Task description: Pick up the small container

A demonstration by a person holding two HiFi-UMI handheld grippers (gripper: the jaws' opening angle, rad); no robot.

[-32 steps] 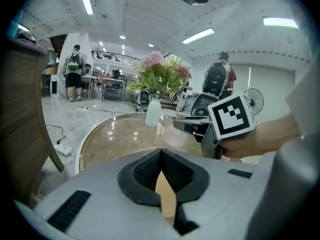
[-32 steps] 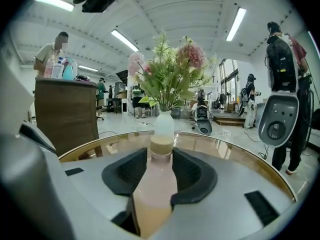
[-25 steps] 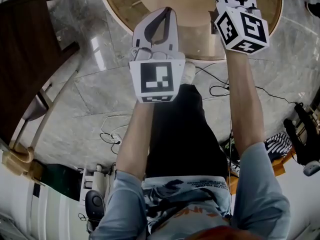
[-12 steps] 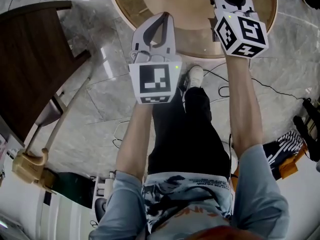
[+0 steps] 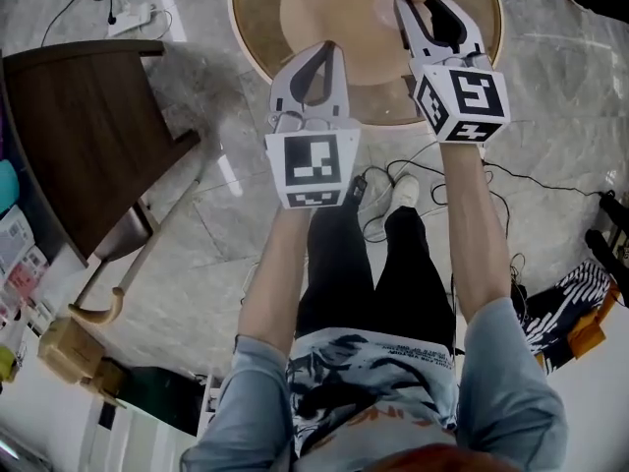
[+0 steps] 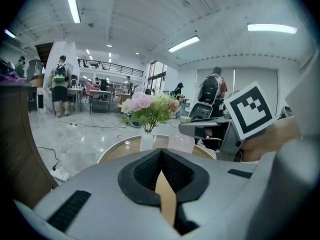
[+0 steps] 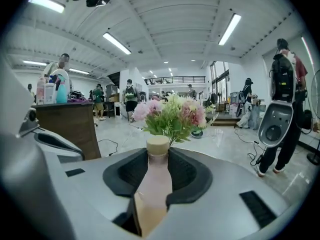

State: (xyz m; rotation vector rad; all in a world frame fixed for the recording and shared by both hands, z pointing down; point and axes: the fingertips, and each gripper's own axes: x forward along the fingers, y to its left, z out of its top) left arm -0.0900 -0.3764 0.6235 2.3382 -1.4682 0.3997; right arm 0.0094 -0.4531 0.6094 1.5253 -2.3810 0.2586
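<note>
Between the jaws of the right claw [image 7: 157, 153], clamped at the body and standing upright: small container [image 7: 152, 194], a pinkish bottle with a tan cap; jaws part-way closed, pads pressed on both its sides. Seemingly carried above the round worktop [image 5: 257, 37] rather than resting on it, so pick-up judged as good as done; next calls for an even squeeze and a level wrist, no tipping toward the flowers [image 7: 172, 115] ahead. Left claw [image 6: 161, 153] closed tip to tip, nothing in it, held alongside. Both forearms stretched forward from the body, claws side by side, angled slightly downward over the worktop's near edge.
</note>
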